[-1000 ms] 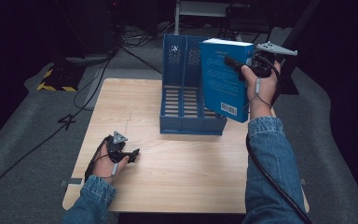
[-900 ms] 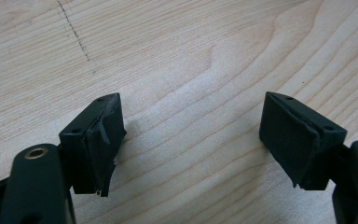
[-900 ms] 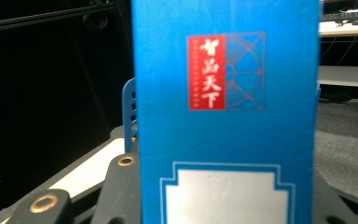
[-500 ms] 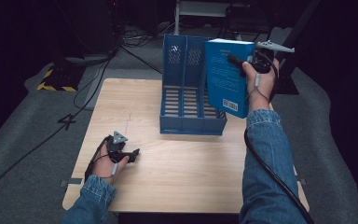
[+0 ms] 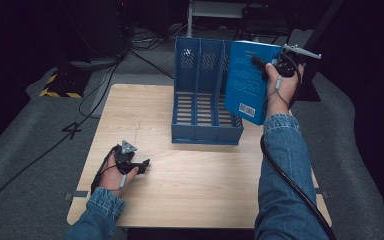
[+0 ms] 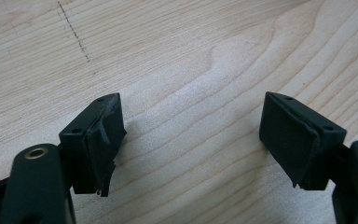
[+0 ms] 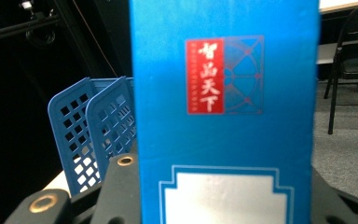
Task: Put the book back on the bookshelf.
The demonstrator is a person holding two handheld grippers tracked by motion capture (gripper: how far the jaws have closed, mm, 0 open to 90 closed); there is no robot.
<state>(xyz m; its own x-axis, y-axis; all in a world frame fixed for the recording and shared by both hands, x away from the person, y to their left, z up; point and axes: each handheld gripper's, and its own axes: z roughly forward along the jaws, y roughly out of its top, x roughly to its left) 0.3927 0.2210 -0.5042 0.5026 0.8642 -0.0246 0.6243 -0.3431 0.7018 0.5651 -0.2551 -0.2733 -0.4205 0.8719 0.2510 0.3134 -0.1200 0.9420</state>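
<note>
1. Tool in your right hand, the right tool point(image 5: 261, 63), was clamped on the top edge of the blue book point(image 5: 248, 81), holding it upright above the right end of the blue file rack point(image 5: 206, 135).
2. Compared with a second earlier, you had swung the book from a slanted pose toward the vertical and carried it slightly left, so its lower edge now sat at the rack's rightmost slot.
3. That shift suggested the lining-up stage was nearly over and the lowering into the slot was next, though the book was not yet seated between the dividers.
4. In the right gripper view the book's cover point(image 7: 226, 116) stood straight, its red label facing the camera, with the rack's perforated dividers point(image 7: 93, 135) behind it to the left.
5. Your left tool point(image 5: 142, 164) had not moved over that second: it lay on the wooden table point(image 5: 190, 190) near the front left, well apart from the rack.
6. Its jaws stood wide apart with nothing between them; the left gripper view showed bare wood grain point(image 6: 191, 93) in the gap.
7. Judging from this, you needed to keep the book's bottom edge parallel to the dividers as it went down, since a tilt could catch it on the rack's front wall or on a divider.
</note>
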